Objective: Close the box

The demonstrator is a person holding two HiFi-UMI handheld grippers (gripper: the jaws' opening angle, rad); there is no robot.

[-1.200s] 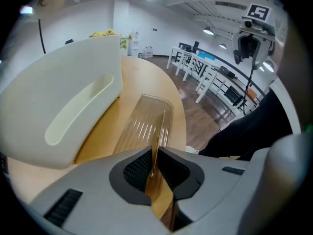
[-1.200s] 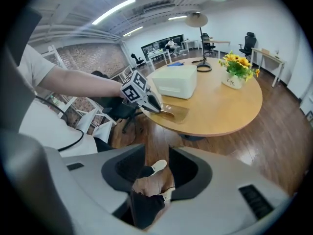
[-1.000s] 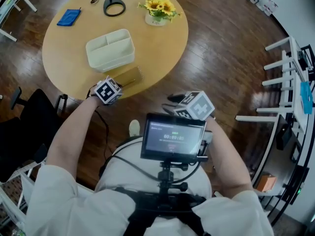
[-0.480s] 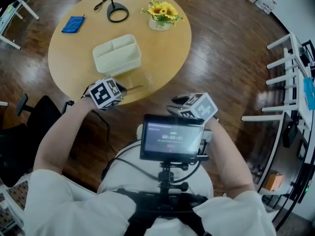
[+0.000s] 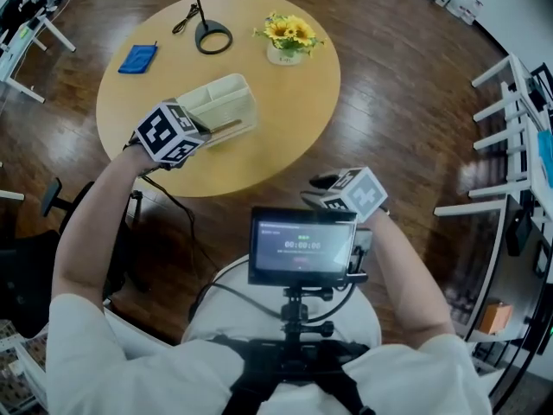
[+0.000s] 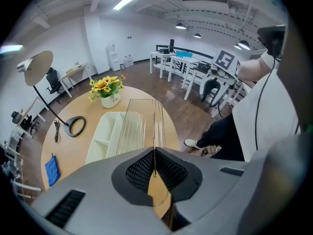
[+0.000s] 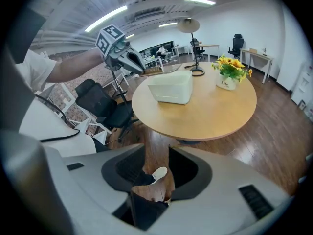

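The white divided box [image 5: 226,98] stands open on the round wooden table [image 5: 289,124]; it also shows as the box [image 6: 110,133] and the box [image 7: 172,88]. My left gripper [image 5: 206,132] is shut on the edge of a clear ribbed lid [image 6: 142,124], held in the air just above the box's near side. In the right gripper view the left gripper [image 7: 141,68] hangs left of the box, with the lid [image 7: 157,73] reaching toward it. My right gripper [image 5: 318,182] is open and empty, off the table near the person's body; only floor and a shoe show between its jaws [image 7: 156,180].
A vase of sunflowers [image 5: 285,37], a lamp base with cord [image 5: 212,35] and a blue cloth [image 5: 138,58] sit on the table's far half. A black chair [image 7: 100,104] stands left of the table. A screen on a chest mount [image 5: 302,247] is in front of the person.
The left gripper has lifted the clear lid off the table's near edge, up and toward the box. The right gripper has stayed about where it was.
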